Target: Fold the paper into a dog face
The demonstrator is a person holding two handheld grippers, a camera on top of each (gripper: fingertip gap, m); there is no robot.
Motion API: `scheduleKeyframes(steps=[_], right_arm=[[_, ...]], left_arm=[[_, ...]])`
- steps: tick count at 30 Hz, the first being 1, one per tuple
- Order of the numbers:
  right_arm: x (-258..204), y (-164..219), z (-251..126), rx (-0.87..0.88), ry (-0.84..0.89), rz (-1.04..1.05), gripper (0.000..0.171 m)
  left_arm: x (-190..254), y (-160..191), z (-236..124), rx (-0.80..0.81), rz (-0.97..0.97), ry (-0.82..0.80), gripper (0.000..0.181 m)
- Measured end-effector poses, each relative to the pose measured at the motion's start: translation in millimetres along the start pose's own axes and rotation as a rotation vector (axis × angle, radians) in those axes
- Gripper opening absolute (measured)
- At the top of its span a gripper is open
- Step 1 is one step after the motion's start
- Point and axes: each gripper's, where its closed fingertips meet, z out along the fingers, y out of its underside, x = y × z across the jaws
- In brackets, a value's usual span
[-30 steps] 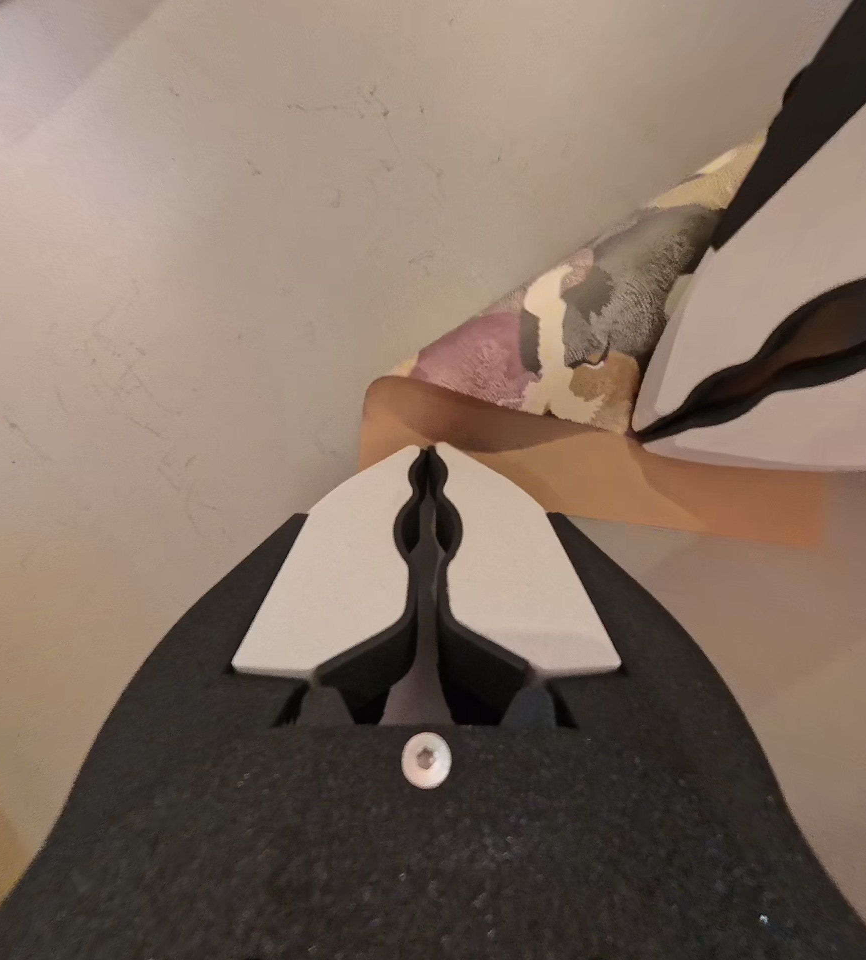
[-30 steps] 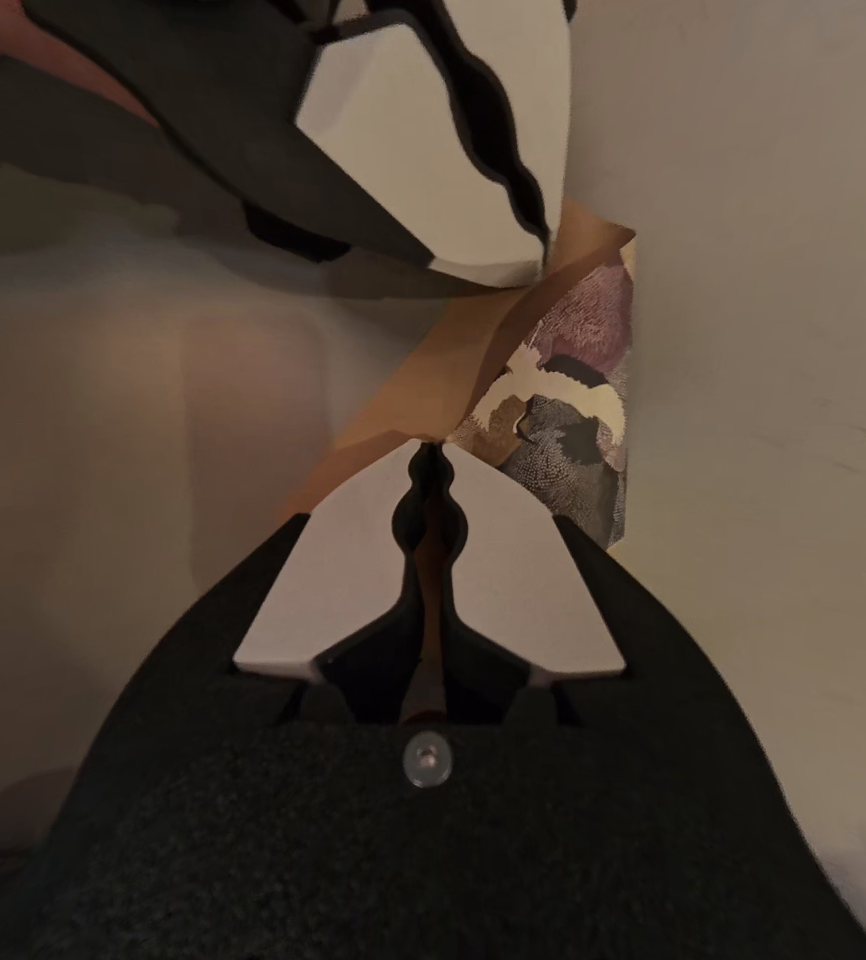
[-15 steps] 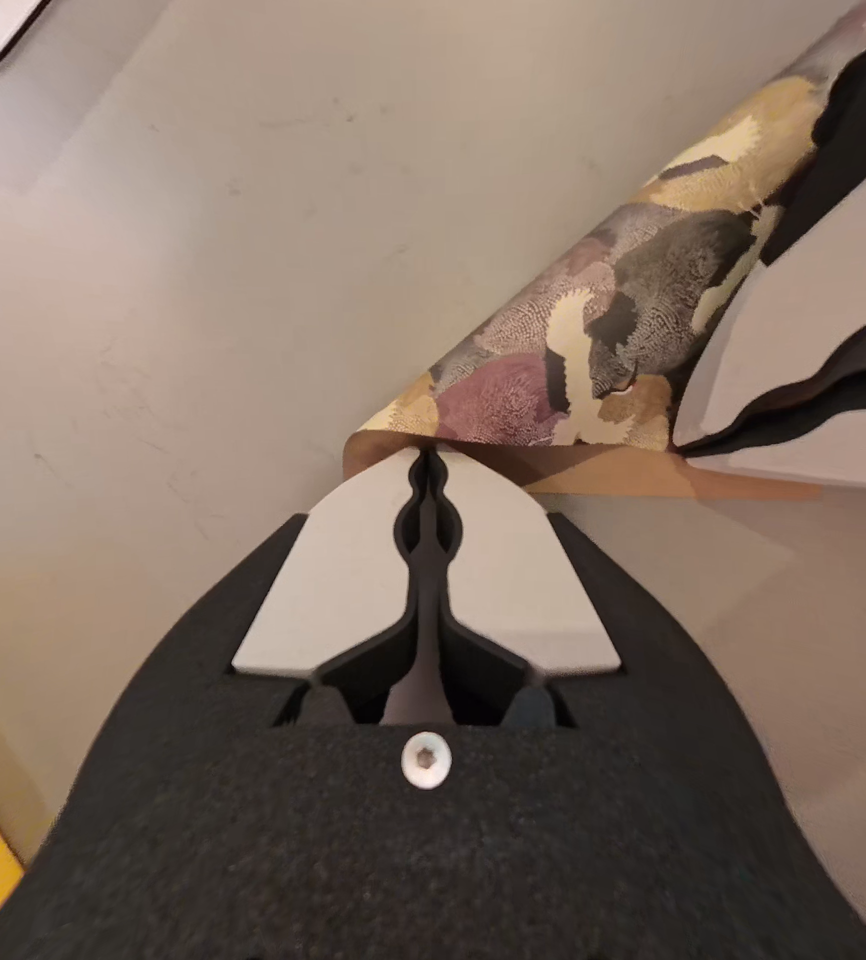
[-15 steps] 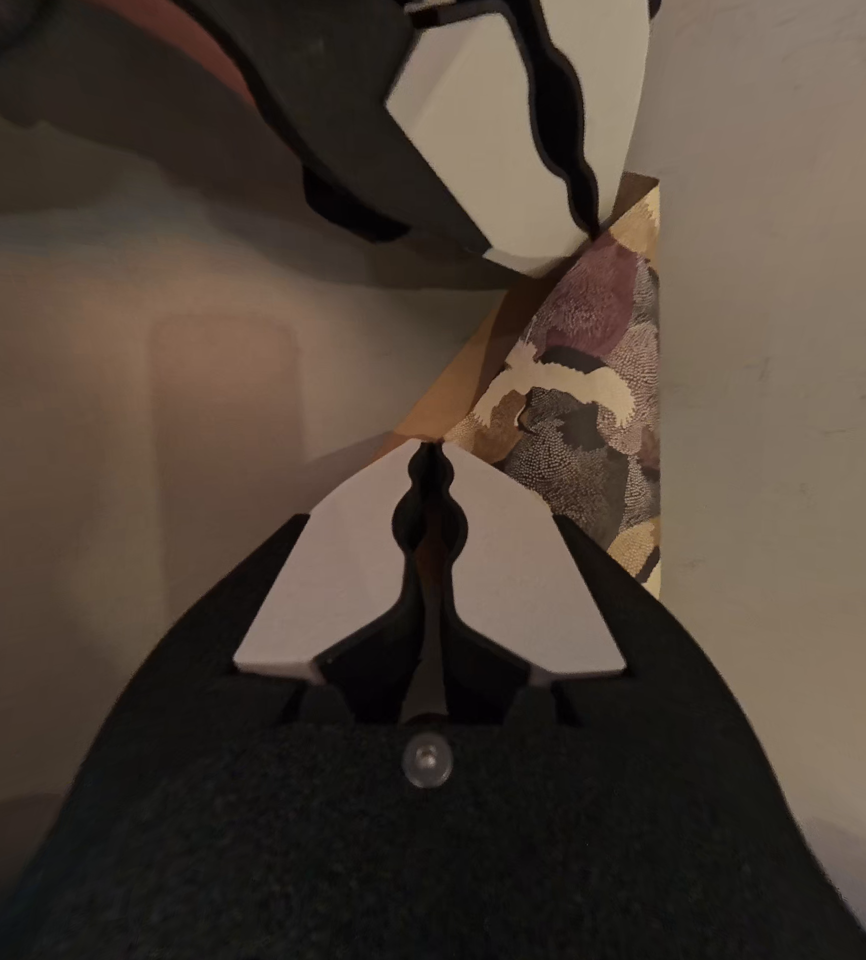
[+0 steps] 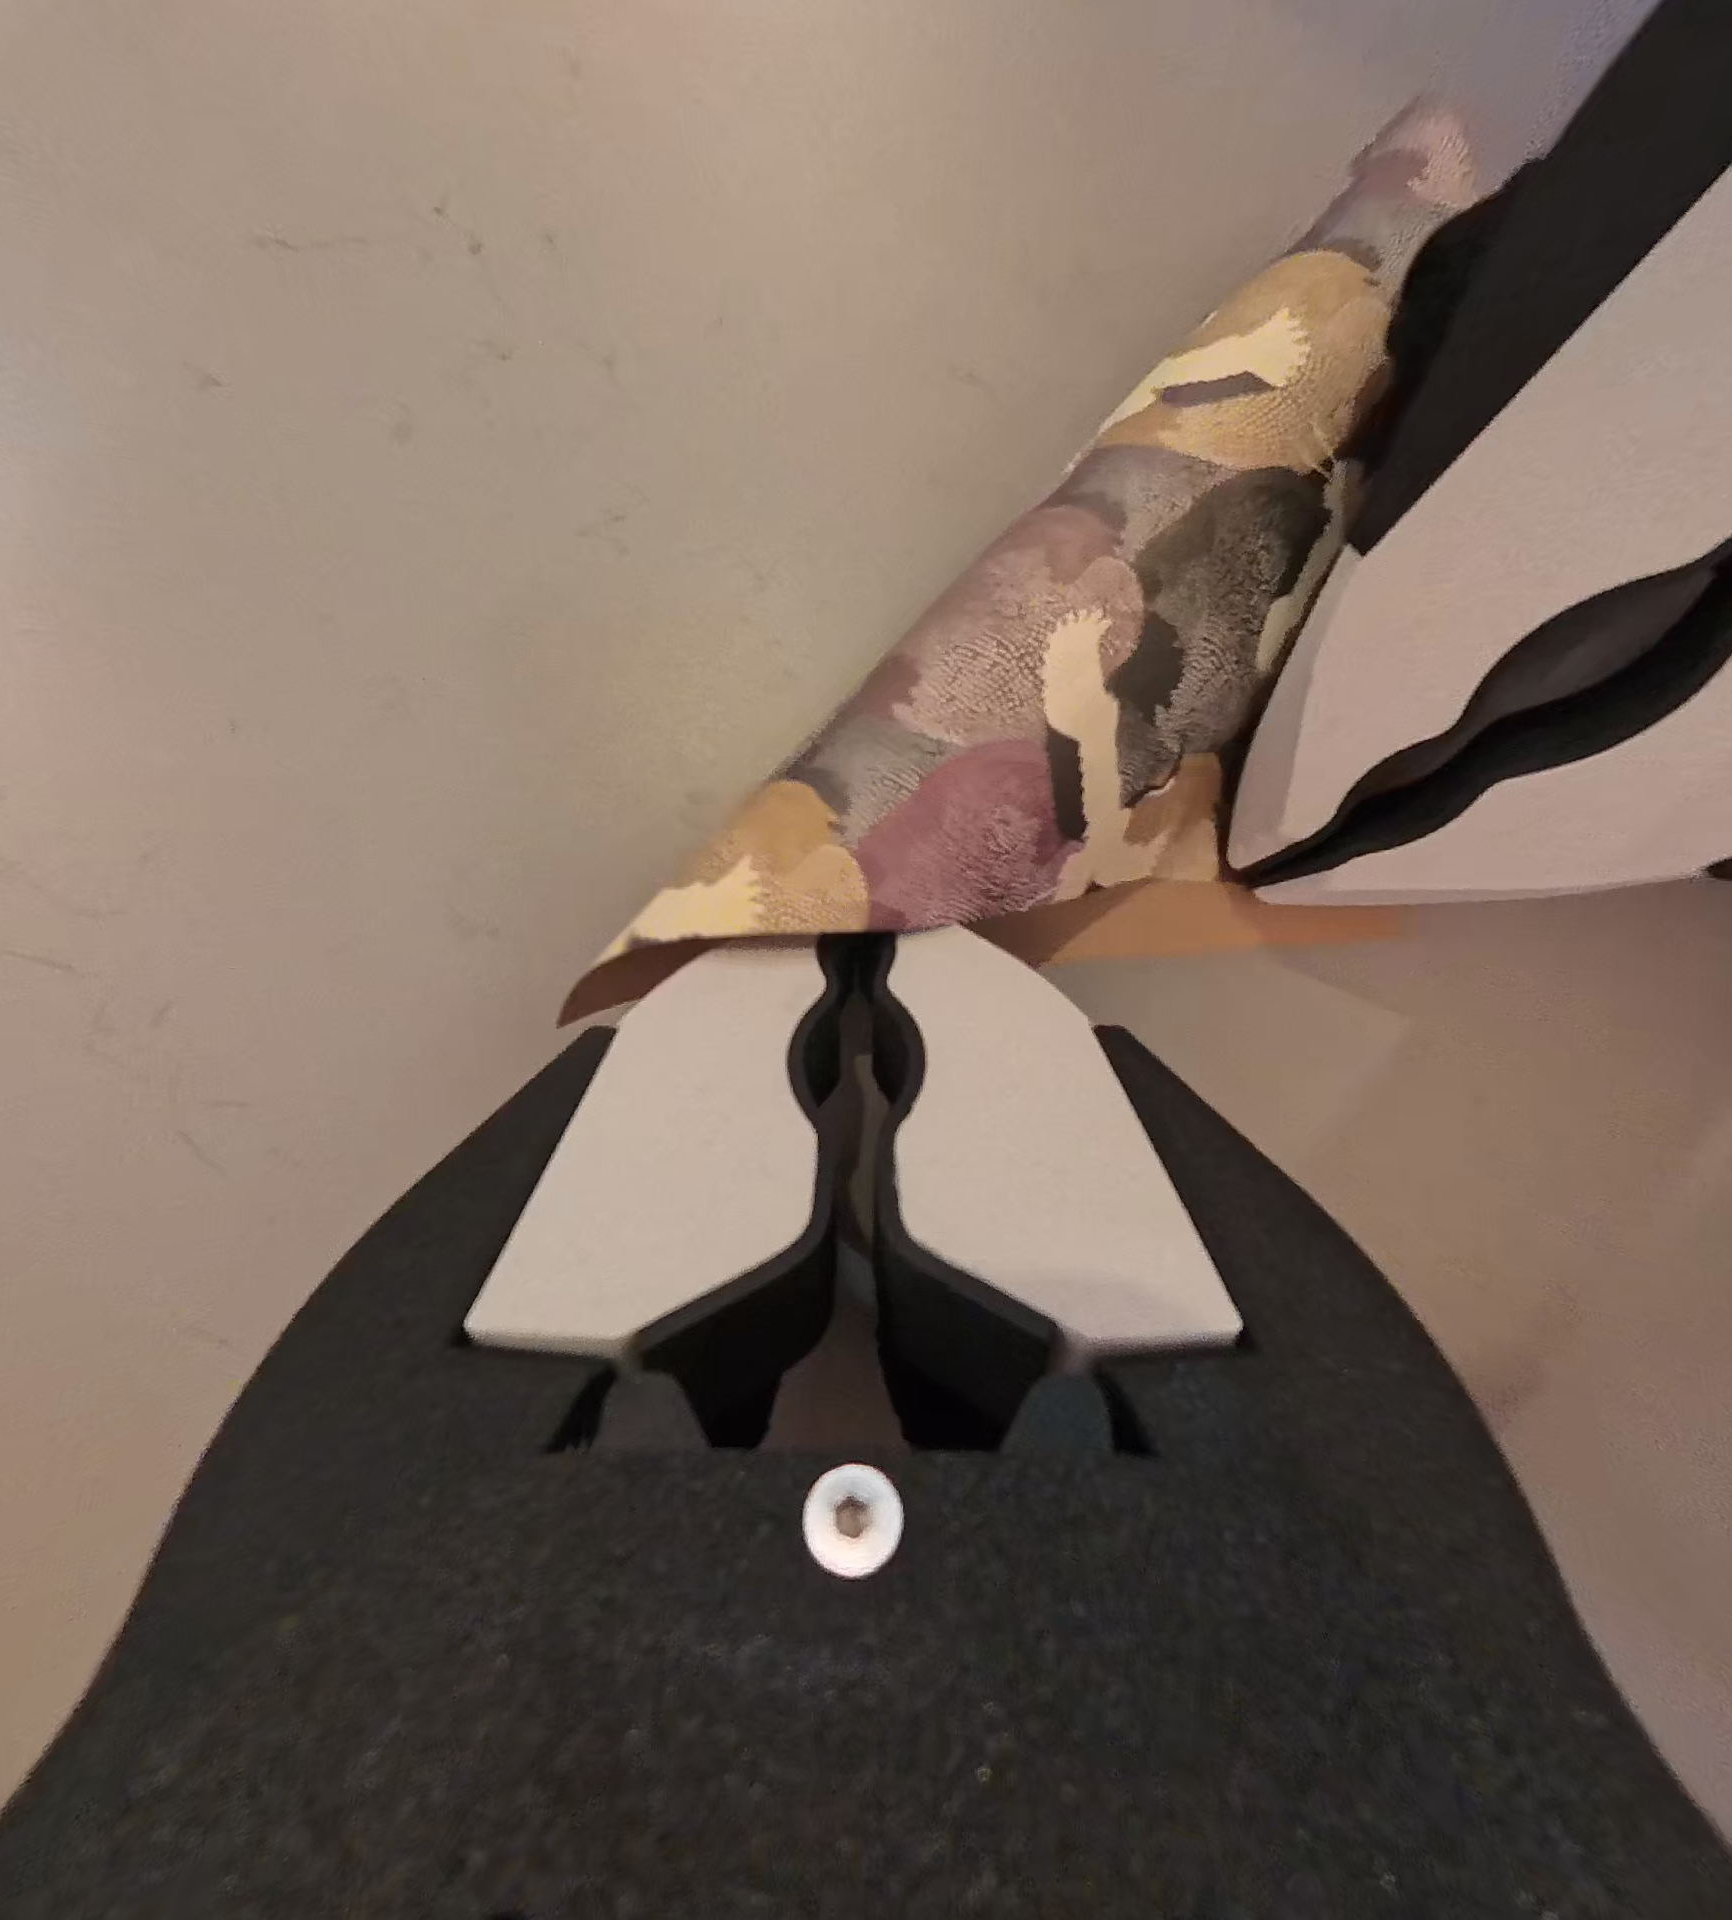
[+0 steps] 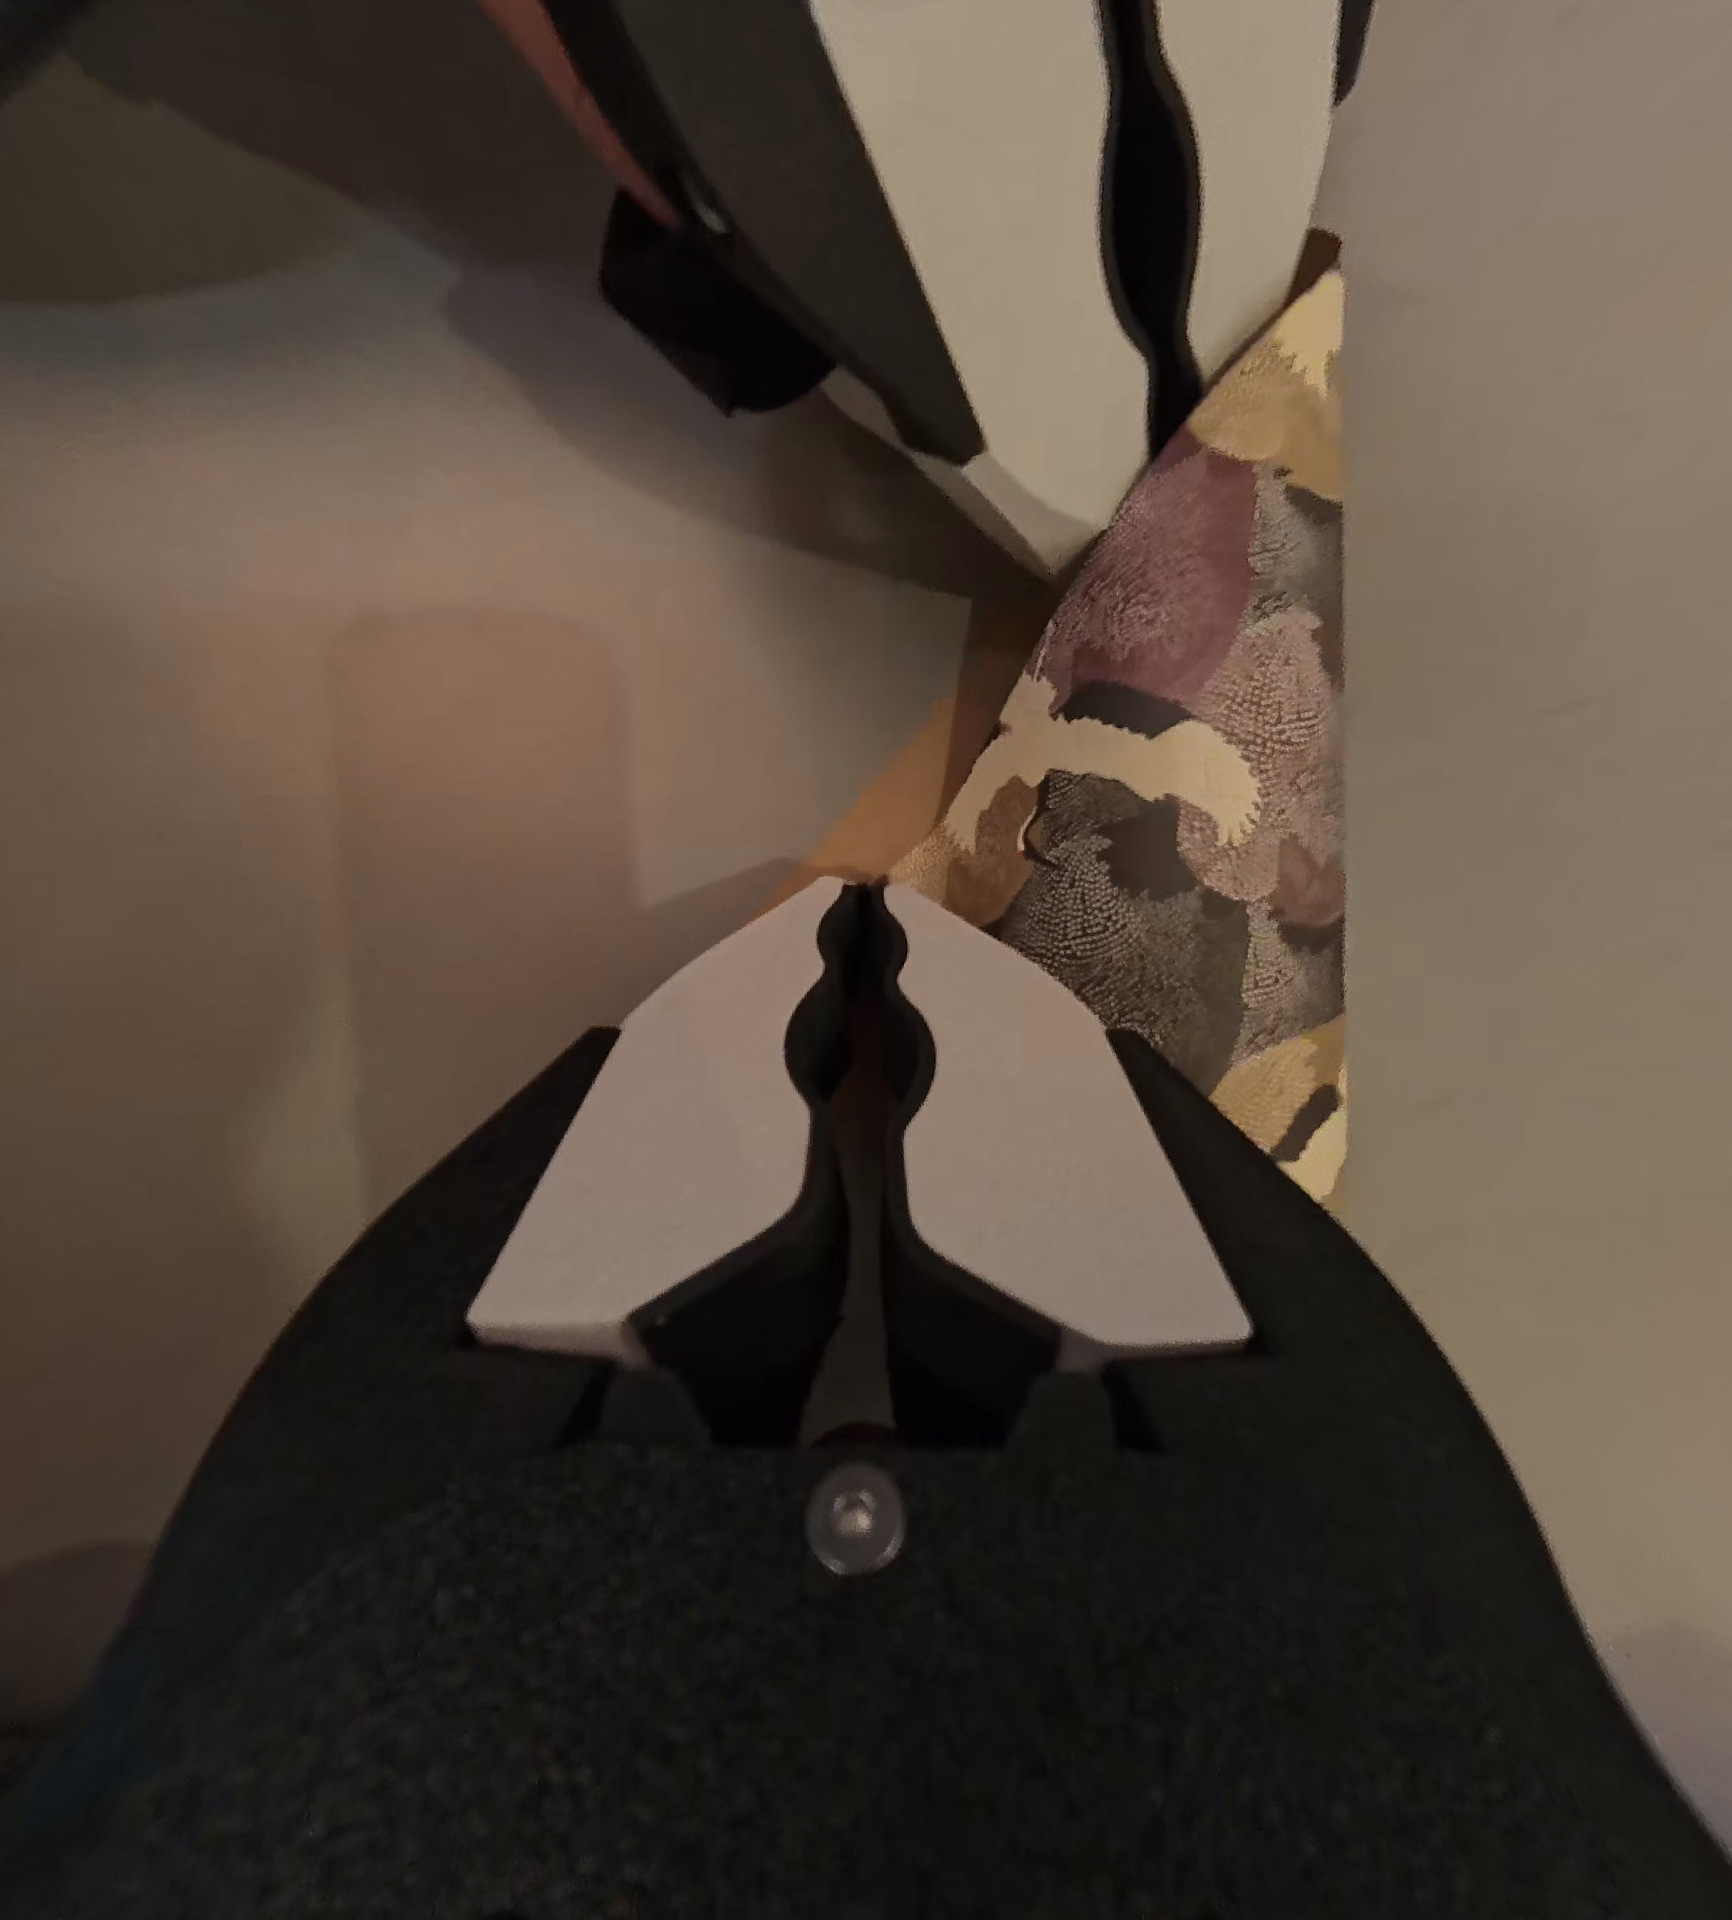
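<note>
A thin sheet of patterned origami paper [image 5: 1070, 665] (plain brown on its reverse) curls above a pale tabletop [image 5: 322, 520]. The left gripper [image 5: 857, 951] and right gripper [image 6: 864, 891] each pinch an edge, fingers pressed together on it. It looks light, floppy and easily creased, best held near the corners.

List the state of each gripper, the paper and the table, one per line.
left gripper: shut on the paper's edge.
right gripper: shut on another part of the paper.
paper: patterned side out, plain brown side under, curled and held up between both grippers.
table: bare, pale, faintly scuffed.
</note>
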Motion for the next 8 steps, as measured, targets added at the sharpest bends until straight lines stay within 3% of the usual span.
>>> scheduleKeyframes(steps=[8], right_arm=[[-5.1,-0.6,0.4,0.016,-0.009,0.01,0.0]], left_arm=[[9.2,1.3,-0.6,-0.011,0.072,0.018,0.0]])
